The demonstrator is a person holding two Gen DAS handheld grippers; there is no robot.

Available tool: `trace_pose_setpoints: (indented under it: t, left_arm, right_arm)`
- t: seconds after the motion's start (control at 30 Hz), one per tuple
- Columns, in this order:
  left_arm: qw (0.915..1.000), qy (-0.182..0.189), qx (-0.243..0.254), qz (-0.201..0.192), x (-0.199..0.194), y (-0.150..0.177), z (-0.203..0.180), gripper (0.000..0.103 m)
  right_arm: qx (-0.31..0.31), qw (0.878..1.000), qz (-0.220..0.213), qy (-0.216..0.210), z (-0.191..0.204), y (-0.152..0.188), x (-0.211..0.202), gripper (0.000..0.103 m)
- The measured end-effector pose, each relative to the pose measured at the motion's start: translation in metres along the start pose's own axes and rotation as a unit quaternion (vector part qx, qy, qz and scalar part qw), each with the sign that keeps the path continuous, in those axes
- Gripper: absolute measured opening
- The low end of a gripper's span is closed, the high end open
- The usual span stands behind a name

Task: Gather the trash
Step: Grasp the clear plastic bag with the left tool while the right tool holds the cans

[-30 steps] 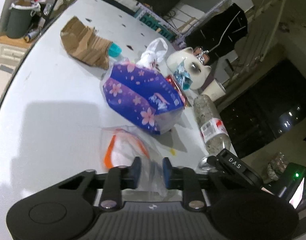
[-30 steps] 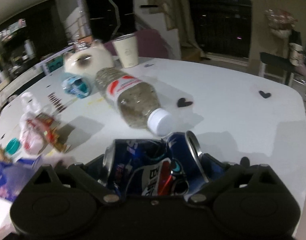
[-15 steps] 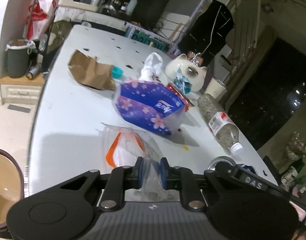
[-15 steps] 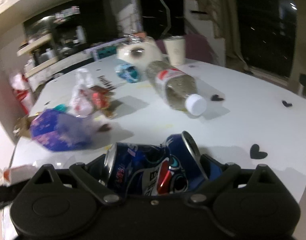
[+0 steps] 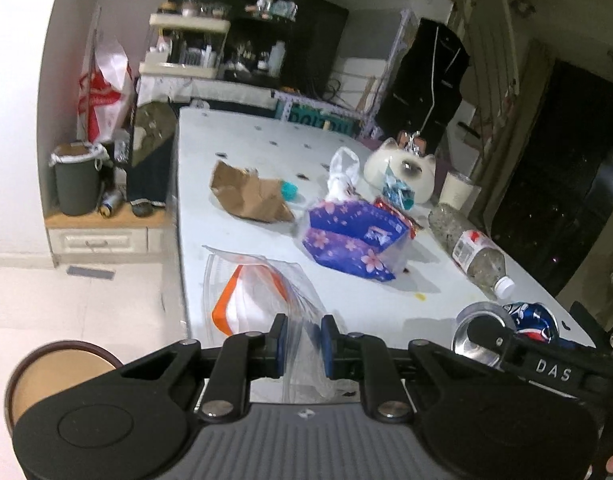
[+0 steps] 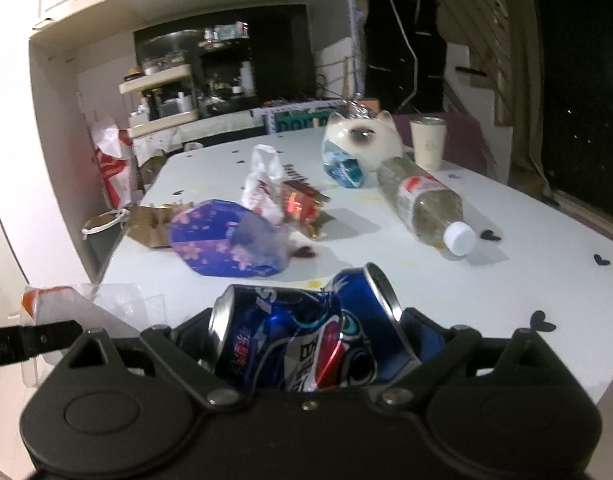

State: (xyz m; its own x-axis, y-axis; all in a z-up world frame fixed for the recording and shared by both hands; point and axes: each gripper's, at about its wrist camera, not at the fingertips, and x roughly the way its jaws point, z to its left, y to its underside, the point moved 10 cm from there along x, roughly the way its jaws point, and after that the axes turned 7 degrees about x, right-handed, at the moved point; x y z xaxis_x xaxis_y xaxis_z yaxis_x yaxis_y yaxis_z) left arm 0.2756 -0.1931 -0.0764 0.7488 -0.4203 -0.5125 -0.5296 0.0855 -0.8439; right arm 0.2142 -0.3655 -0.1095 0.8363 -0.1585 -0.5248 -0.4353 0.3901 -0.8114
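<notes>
Both grabs look done: the left gripper (image 5: 301,344) has clamped down on the clear zip bag (image 5: 262,292), now lifted between its fingers. The right gripper (image 6: 306,344) is squeezing the crushed blue can (image 6: 302,336), so I'd guess the bin is next.

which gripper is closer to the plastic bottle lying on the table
Right. The right gripper, shut on the crushed can, sits just in front of the plastic bottle. The left gripper, pinching the zip bag, is further off.

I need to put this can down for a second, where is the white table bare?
Bare: the far end of the white table beyond the crumpled brown paper bag, and the corner right of the clear plastic bottle. Crowded: the middle, around the purple flowered pack.
</notes>
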Motion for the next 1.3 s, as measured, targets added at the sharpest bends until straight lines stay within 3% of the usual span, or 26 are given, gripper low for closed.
trace_pose_setpoints:
  t: [0.47,0.83,1.1,1.3]
  left_arm:
    - [0.9984,-0.045,-0.002,-0.034,-0.063,0.011,0.063,0.018]
    - [0.9939,-0.104,-0.019,-0.033,-0.1,0.017,0.15,0.018]
    - [0.9898,-0.137,-0.038,0.0,-0.1,0.024,0.216,0.018]
    - [0.9856,-0.15,-0.049,0.061,-0.074,0.046,0.262,0.018]
  right_arm:
    - [-0.03,0.998,-0.011,-0.049,0.069,0.011,-0.027,0.097]
    - [-0.072,0.988,0.025,-0.137,0.179,0.026,-0.016,0.096]
    - [-0.125,0.971,0.072,-0.191,0.269,0.046,0.012,0.096]
    - [-0.16,0.952,0.143,-0.217,0.321,0.08,0.051,0.095]
